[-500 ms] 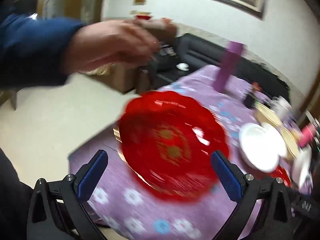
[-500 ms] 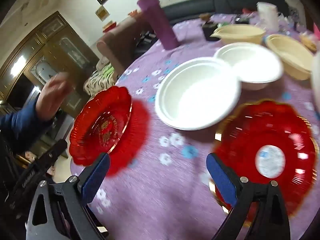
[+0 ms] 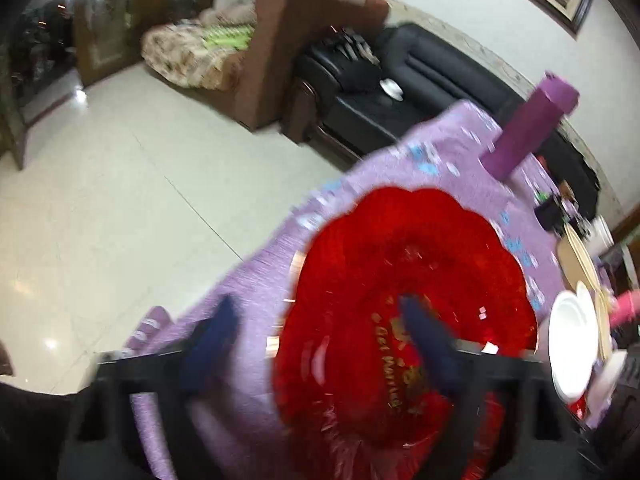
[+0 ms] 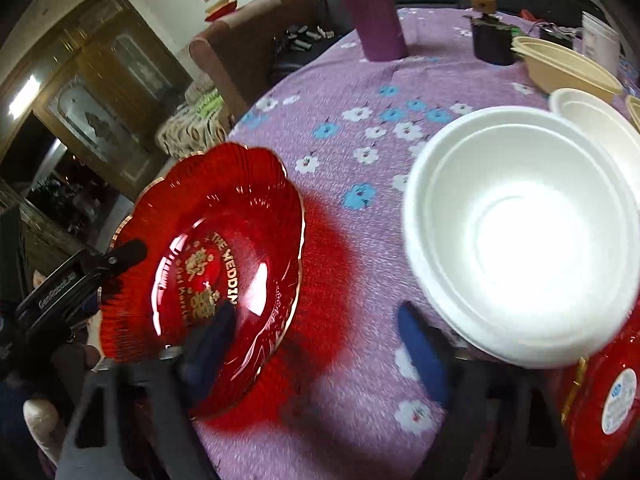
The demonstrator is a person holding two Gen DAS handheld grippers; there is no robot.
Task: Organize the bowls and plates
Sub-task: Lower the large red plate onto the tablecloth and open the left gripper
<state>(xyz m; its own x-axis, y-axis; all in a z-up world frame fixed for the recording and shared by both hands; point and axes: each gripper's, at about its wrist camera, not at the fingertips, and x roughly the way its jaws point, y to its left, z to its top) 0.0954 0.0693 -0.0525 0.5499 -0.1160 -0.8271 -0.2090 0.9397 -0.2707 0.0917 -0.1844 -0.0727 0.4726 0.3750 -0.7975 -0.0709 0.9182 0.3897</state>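
A red scalloped plate (image 3: 404,292) with gold lettering is tilted up at the near left edge of the purple tablecloth; it also shows in the right wrist view (image 4: 208,256). My left gripper (image 3: 320,344) is open, its jaws astride the plate's near rim; one finger (image 4: 120,254) lies over the rim. My right gripper (image 4: 316,344) is open and empty above the cloth, between the red plate and a white bowl (image 4: 524,236). A second red plate (image 4: 612,412) lies at the lower right.
A purple bottle (image 4: 368,12) stands at the back. Cream bowls (image 4: 560,64) and another white bowl (image 4: 600,128) sit at the right, with a dark cup (image 4: 492,40) behind. Beyond the table edge lie tiled floor (image 3: 100,208) and sofas (image 3: 400,92).
The bare hand has left the view. My left gripper has closed in on the red plate, whose rim now lies between its jaws. My right gripper has moved forward toward the white bowl.
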